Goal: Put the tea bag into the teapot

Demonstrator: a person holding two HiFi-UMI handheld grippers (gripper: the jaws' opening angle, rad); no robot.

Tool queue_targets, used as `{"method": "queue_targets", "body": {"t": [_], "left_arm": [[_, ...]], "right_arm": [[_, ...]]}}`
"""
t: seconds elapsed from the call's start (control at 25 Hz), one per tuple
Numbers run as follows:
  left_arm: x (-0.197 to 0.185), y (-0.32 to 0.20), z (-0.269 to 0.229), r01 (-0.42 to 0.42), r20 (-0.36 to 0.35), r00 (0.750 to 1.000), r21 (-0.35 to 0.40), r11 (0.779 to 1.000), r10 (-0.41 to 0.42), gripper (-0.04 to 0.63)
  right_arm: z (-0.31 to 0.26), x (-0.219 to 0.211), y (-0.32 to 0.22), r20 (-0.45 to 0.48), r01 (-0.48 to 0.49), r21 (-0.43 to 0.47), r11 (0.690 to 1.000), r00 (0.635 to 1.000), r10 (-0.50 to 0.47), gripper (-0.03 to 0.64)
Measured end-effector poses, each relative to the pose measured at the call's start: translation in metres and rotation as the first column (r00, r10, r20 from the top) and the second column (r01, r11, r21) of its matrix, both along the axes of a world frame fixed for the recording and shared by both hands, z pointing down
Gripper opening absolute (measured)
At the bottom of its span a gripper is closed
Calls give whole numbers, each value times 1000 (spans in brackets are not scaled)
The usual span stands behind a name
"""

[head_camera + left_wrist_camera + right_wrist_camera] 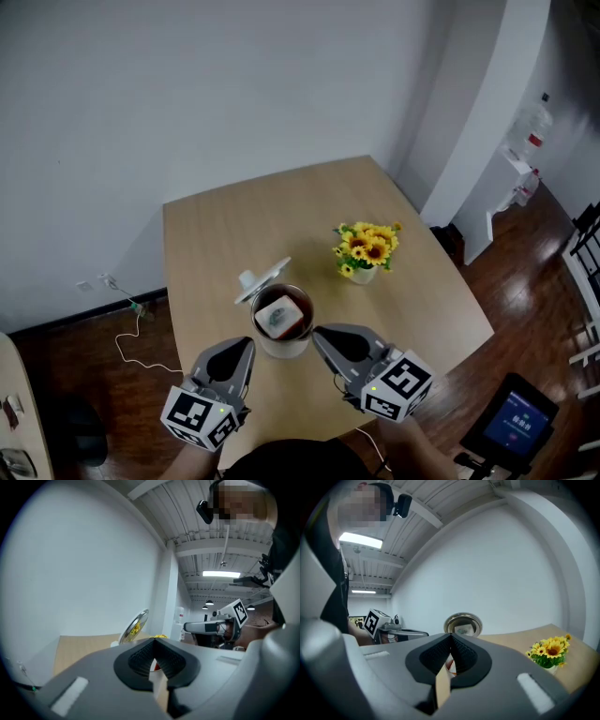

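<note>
The left tool (248, 344) and the right tool (320, 331) are both closed, ribbed black pads meeting at the tips, and neither holds anything I can make out. They sit at the near edge of the counter (234, 220), one on either side of the teapot (283, 350) and just short of its wall.

The tea bag (281, 317) already lies inside the teapot, a flat, pale square packet with a grey print, tilted in the open mouth. The placing looks done, so the job now is to get clear cleanly. Pull both tools back toward the near side, level and closed, so that neither grey shell touches the pot.

The teapot looks like a clear, thin-walled glass cylinder, smooth and easy to push across the matte, light wood counter. Just beyond it on the left, the lid (263, 279) is propped on edge. It is a round disc with a white knob and a shiny metal underside, and it could probably slide or roll if bumped. Farther off to the right is a small pot of yellow flowers (367, 246).
</note>
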State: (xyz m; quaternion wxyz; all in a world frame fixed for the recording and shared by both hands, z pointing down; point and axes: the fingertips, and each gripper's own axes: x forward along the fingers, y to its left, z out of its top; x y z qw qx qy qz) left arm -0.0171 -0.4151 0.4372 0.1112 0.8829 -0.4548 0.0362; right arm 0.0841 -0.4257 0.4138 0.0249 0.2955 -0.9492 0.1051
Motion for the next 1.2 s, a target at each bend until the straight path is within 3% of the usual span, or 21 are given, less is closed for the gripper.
{"method": "queue_targets", "body": {"t": [0.56,0.76,1.2], "left_arm": [[-14,58,-26,-75,-40,996,22,997,76,3],[-21,68,-26,-70,-30,997,8,997,70,5],[-14,80,-37,-104,-3,995,54,993,104,5]], "right_arm": [[-28,-10,70,-18,-78,61,995,997,80,2],[-32,-19,71,-13,-78,68,995,997,80,2],[-41,-18,72,-26,-82,103,991,996,86,2]]}}
